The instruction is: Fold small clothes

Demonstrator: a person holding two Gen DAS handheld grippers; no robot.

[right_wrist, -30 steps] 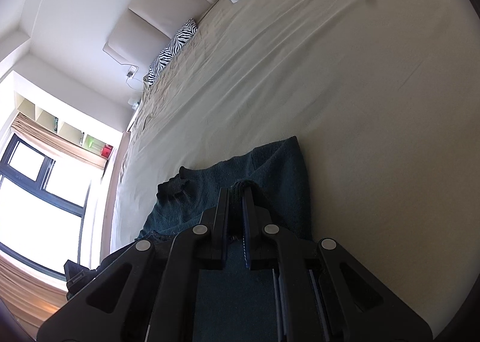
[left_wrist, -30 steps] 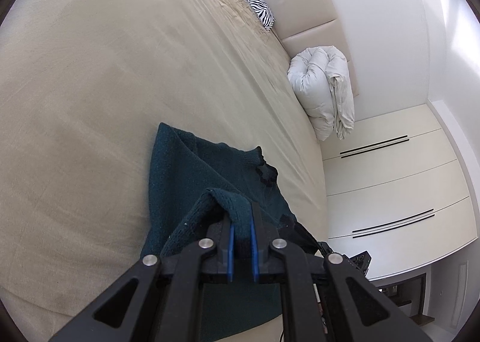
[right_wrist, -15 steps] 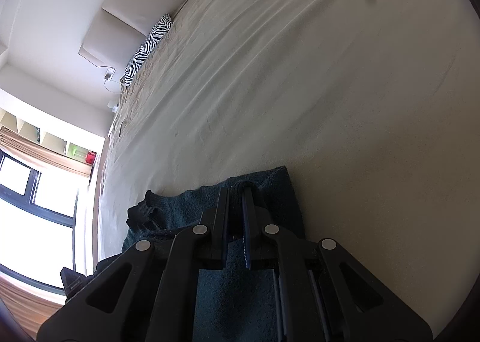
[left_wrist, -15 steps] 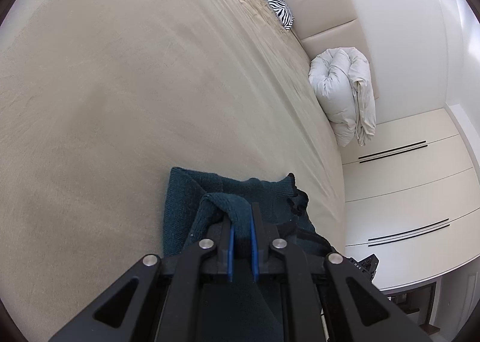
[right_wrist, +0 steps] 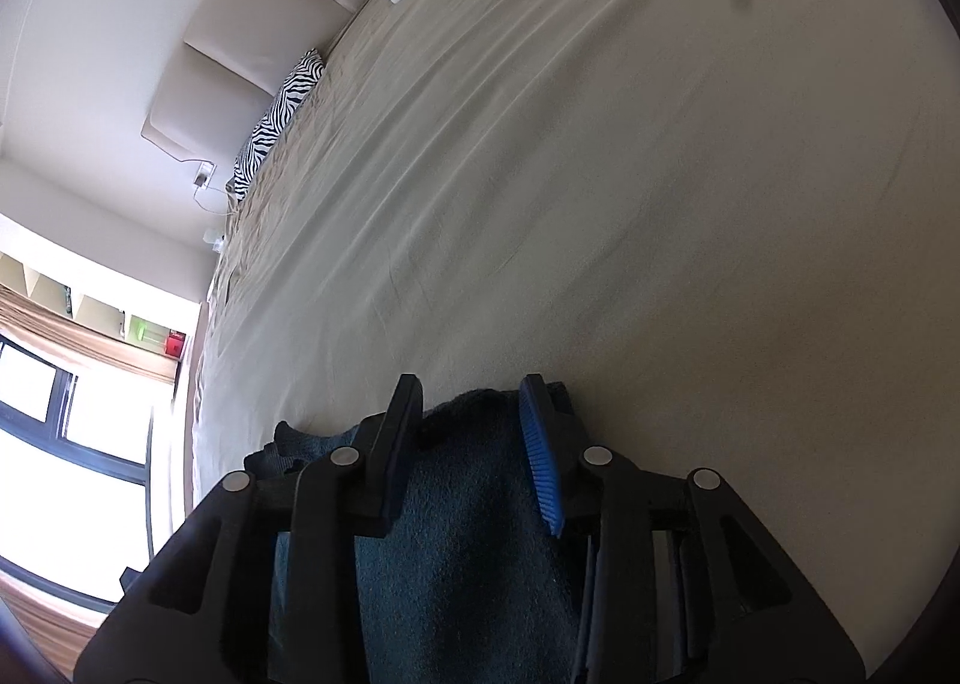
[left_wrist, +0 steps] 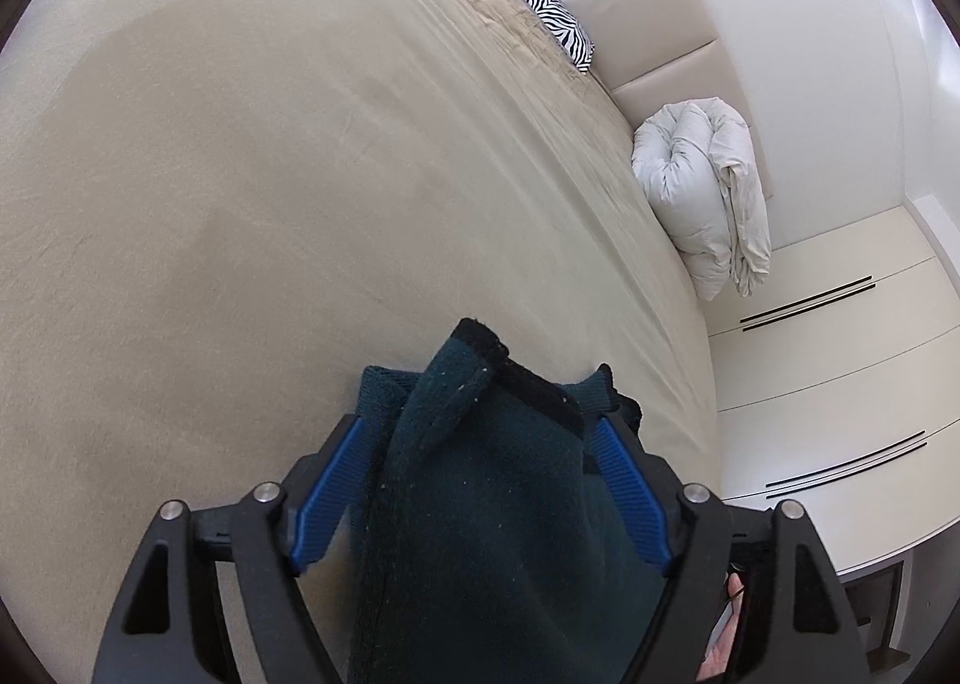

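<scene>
Teal sweater [left_wrist: 492, 504] folded on bed [left_wrist: 240, 174], both hand-held grippers just opened

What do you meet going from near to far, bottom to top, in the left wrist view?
Left gripper → dark green garment → beige bed sheet → zebra pillow.

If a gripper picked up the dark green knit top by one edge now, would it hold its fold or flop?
Probably flop: the top is soft knit, already bunched in limp folds between the open left gripper. It looks thick, so likely a little heavy for its size. The fuzzy surface should grip the ribbed pads rather than slip.
</scene>
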